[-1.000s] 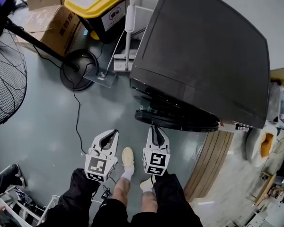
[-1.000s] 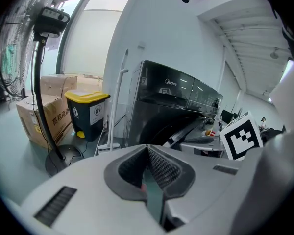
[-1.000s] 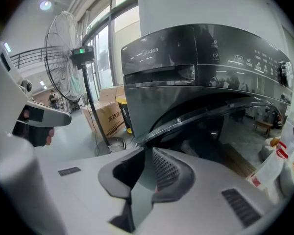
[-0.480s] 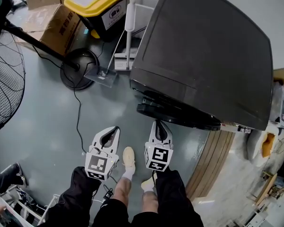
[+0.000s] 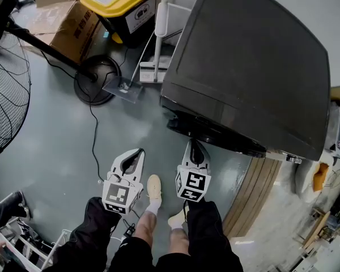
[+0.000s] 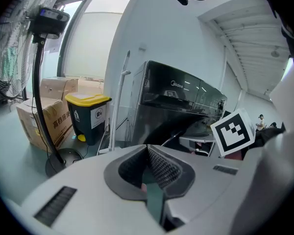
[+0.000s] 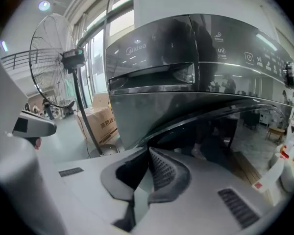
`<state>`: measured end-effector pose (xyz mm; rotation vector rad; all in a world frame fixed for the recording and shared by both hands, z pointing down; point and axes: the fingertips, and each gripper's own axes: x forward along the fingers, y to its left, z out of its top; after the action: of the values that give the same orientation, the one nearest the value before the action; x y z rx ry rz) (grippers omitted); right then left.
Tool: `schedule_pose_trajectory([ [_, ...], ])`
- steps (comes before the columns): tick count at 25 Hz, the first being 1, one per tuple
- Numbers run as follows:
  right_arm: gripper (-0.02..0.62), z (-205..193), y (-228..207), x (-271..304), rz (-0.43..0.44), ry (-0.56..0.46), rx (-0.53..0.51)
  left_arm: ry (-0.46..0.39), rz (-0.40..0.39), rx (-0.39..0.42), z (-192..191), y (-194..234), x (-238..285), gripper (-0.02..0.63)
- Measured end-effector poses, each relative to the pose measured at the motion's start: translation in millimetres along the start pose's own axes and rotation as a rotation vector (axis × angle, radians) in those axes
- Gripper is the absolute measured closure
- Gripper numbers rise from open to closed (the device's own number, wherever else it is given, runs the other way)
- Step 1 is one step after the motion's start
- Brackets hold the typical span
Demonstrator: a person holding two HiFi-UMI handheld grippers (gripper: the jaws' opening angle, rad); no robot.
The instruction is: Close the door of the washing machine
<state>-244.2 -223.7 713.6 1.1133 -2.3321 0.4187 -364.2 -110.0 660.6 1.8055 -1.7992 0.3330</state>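
1. The door [image 5: 214,134] of the washing machine [image 5: 249,67] stood ajar. It swung out from the dark front panel, low on the machine and just above the floor [image 5: 51,152].
2. The right hand-held gripper [image 5: 194,147] had its jaws together with nothing between them, and its tip lay just beside the door's rim. We could not tell whether it touched the rim.
3. The left hand-held gripper [image 5: 138,153] also had its jaws together and empty. It hung well apart from the door, over the floor.
4. Risk, as we judged it: the narrow closed tip could skid off the glossy, curved door, so the push would glance aside.
5. Risk: a push near the hinge side, or too gentle a push, could leave the door resting on its latch without catching, or let it spring back.
6. Risk: the tip could be nipped between the door and the front panel if it followed the rim inward.
7. Risk: the cable [image 5: 93,137] on the floor lay near the person's shoe [image 5: 153,188] and could snag a step.
8. Count: we counted one washing machine, one door and two hand-held grippers. Around them stood one fan [image 5: 5,89], one yellow-lidded bin [image 5: 123,4], two cardboard boxes [image 5: 56,26] and one cable.
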Motion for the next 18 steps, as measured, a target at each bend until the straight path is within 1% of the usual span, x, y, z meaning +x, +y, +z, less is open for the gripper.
schedule_pose_trajectory([
  [4,0.578,1.1,-0.6,1.3,-0.011,-0.008,-0.015,0.004,0.002,-0.005,-2.3,1.4,0.6,0.581],
  [7,0.578,2.4,0.3,6.6,-0.002,0.003,-0.011,0.005,0.005,-0.005,-4.0,3.4,0.4,0.581],
  [10,0.578,-0.4,2.5,9.0,-0.002,0.013,-0.037,0.008,0.011,-0.008,-7.5,3.6,-2.0,0.581],
  [13,0.578,-0.8,3.2,9.5,-0.003,0.016,-0.028,0.009,0.015,-0.010,-8.6,4.4,-5.5,0.581],
  [18,0.578,-1.8,3.8,8.3,-0.005,0.008,-0.045,-0.002,0.023,-0.007,-6.5,3.0,-13.8,0.581],
])
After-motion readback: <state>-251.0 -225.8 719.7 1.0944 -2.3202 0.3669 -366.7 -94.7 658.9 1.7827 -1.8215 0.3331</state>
